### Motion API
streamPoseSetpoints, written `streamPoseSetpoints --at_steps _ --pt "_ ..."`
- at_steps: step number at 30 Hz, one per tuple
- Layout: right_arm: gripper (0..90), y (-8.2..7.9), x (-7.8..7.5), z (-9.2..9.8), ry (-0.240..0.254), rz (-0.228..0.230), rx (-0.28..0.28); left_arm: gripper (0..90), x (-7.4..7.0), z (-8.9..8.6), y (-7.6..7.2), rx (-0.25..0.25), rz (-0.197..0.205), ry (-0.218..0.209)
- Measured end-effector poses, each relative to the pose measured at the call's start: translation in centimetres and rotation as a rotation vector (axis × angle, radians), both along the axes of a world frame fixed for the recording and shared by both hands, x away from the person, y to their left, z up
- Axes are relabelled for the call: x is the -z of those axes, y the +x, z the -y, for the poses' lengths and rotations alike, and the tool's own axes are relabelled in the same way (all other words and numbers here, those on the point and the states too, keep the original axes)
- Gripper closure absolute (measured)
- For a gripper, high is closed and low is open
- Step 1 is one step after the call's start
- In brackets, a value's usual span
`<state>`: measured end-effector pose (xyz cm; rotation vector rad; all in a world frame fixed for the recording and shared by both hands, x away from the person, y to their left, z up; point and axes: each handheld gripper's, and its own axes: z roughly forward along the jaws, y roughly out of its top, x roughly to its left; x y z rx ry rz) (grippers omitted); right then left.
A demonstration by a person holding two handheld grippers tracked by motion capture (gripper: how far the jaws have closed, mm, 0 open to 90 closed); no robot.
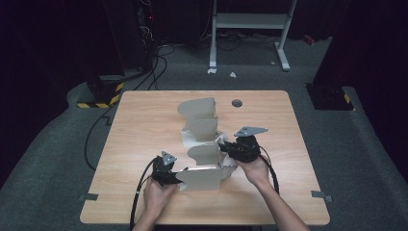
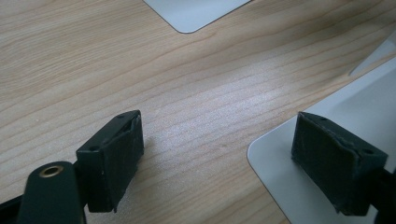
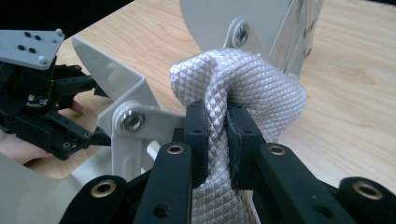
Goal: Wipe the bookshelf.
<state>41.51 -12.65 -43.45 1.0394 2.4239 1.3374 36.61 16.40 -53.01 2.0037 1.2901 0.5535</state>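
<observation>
High view: a wooden table (image 1: 144, 125) fills the middle of the frame, and on it stands a grey folding rack (image 1: 199, 139) made of several curved panels, running from the centre of the table down toward the lower edge. The left gripper (image 1: 174, 177) is in the lower middle of the frame, held by a hand, and it is at the left end of the nearest panel. The right gripper (image 1: 226, 148) is a little right of the centre, at the right side of the rack, where a white cloth (image 1: 230, 166) hangs.

In the right gripper view, the two black jaws rise from the bottom centre and are nearly closed. They pinch a fold of the white cloth (image 3: 238, 88), which has a small diamond pattern and bulges above the jaws in the middle of the frame. Behind the cloth are grey panels of the rack with round rivets.

In the left gripper view, the jaws stand wide apart. The right pad lies on a grey panel (image 2: 327, 126) in the lower right corner; the left pad is over bare wood, so nothing is gripped.
</observation>
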Motion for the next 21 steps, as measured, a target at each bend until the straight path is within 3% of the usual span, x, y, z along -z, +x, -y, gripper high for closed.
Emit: streamPoseSetpoints --at_steps 7,12,14,16,17,18,21 --pt "81.7 -1.5 0.0 -0.4 -0.041 0.011 -0.038 16.9 0.0 0.0 -0.1 0.009 0.0 0.0" --pt "81.5 -1.8 0.2 0.2 -0.034 -0.002 -0.038 16.9 0.0 0.1 -0.1 0.012 -0.001 -0.001" --pt "81.2 -1.2 0.4 0.6 -0.026 -0.023 -0.025 16.9 0.0 0.1 -0.1 0.012 -0.001 -0.001" --pt "81.2 0.1 1.1 0.9 -0.024 -0.078 0.003 16.9 0.0 0.1 -0.1 0.012 -0.001 0.0" --pt "81.2 0.1 1.1 0.9 -0.024 -0.078 0.003 17.0 0.0 0.1 -0.1 0.012 -0.001 0.0" --pt "81.2 1.6 2.5 0.9 -0.046 -0.138 0.029 17.0 0.0 0.1 -0.1 0.012 0.0 0.0" --pt "81.2 2.7 3.7 0.4 -0.074 -0.168 0.038 17.0 0.0 0.0 -0.1 0.014 0.001 0.001"
